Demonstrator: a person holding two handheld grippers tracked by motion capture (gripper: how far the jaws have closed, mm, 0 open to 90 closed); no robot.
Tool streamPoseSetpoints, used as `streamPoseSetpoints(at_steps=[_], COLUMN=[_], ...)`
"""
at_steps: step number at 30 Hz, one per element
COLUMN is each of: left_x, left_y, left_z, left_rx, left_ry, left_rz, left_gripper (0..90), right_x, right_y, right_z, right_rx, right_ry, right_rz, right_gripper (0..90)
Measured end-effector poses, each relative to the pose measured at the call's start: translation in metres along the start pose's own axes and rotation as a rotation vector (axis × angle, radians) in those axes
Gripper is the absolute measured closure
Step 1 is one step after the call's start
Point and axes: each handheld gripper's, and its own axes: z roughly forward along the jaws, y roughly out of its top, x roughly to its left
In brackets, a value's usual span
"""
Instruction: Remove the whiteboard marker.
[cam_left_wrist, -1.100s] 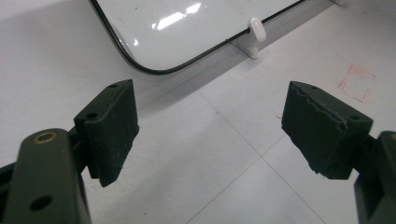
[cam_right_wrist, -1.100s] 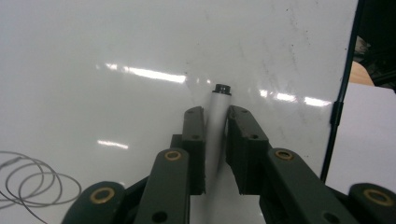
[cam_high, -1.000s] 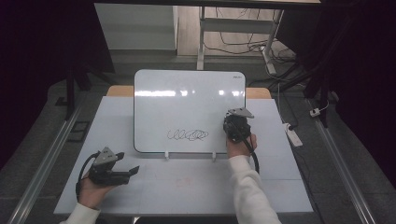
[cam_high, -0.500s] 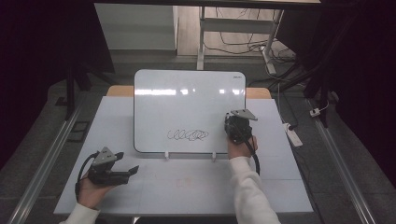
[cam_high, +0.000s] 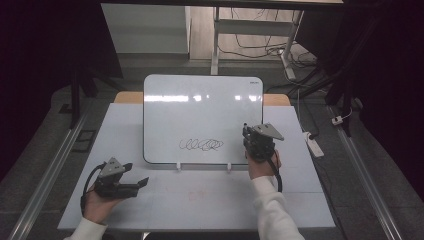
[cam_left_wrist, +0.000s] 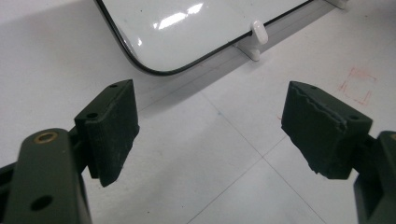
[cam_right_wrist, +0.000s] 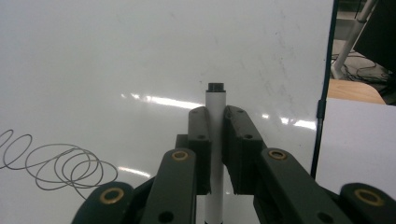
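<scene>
Pale grey table top (cam_high: 200, 200), faint red square mark (cam_left_wrist: 358, 85) on it; dark surroundings, cables on floor behind. White glossy whiteboard (cam_high: 202, 117) propped on small white plastic stands (cam_left_wrist: 254, 39), black looping scribble (cam_high: 201, 145) low on it. Right gripper (cam_right_wrist: 215, 122) clamped on white marker pen (cam_right_wrist: 215, 135), upright near board's lower right. Left gripper (cam_left_wrist: 210, 126) spread wide, nothing held, low over table front left.
</scene>
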Motion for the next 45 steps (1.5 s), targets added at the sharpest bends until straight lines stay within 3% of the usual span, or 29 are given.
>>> streamPoseSetpoints(at_steps=[9,13,15,16,18,20,21,23,24,26,29,36,41,43,44,45], left_x=[-0.003,-0.009,-0.017,-0.017,-0.029,-0.034,-0.044,-0.050,-0.061,-0.066,-0.085,-0.101,-0.106,-0.106,-0.106,-0.106], left_y=[0.004,0.012,0.024,0.024,0.040,0.046,0.058,0.064,0.074,0.078,0.094,0.109,0.112,0.112,0.112,0.113], left_z=[0.001,0.002,0.006,0.006,0.012,0.015,0.021,0.024,0.032,0.036,0.051,0.065,0.072,0.074,0.074,0.074], left_rx=[-0.012,-0.041,-0.074,-0.074,-0.108,-0.118,-0.131,-0.133,-0.133,-0.133,-0.138,-0.147,-0.145,-0.147,-0.149,-0.146], left_ry=[-0.029,-0.075,-0.127,-0.127,-0.185,-0.202,-0.236,-0.249,-0.275,-0.289,-0.341,-0.380,-0.398,-0.398,-0.402,-0.406], left_rz=[-0.009,-0.023,-0.031,-0.031,-0.033,-0.030,-0.015,-0.003,0.020,0.029,0.052,0.078,0.072,0.072,0.071,0.072], left_gripper=[20.3,21.2,22.1,22.6,23.7,24.8,25.5,26.4,27.0,28.5,31.6,43.0,51.6,59.9,59.9,66.8], right_x=[0.004,0.010,0.016,0.019,0.027,0.035,0.039,0.047,0.051,0.057,0.065,0.075,0.081,0.083,0.083,0.085], right_y=[0.000,0.000,-0.002,-0.004,-0.007,-0.011,-0.013,-0.016,-0.017,-0.018,-0.018,-0.018,-0.019,-0.020,-0.020,-0.020], right_z=[-0.027,-0.043,-0.049,-0.051,-0.054,-0.055,-0.055,-0.056,-0.056,-0.057,-0.059,-0.065,-0.066,-0.067,-0.067,-0.068], right_rx=[-0.060,-0.079,-0.083,-0.085,-0.082,-0.079,-0.076,-0.077,-0.076,-0.077,-0.083,-0.104,-0.114,-0.115,-0.115,-0.118], right_ry=[0.079,0.147,0.184,0.202,0.241,0.281,0.298,0.326,0.342,0.368,0.402,0.443,0.457,0.463,0.463,0.464], right_rz=[-0.022,-0.033,-0.043,-0.052,-0.059,-0.065,-0.069,-0.082,-0.084,-0.084,-0.085,-0.085,-0.088,-0.089,-0.089,-0.092], right_gripper=[80.9,80.9,80.9,80.9,80.9,80.9,80.9,80.9,80.8,80.8,80.8,80.8,80.8,80.8,80.8,80.7])
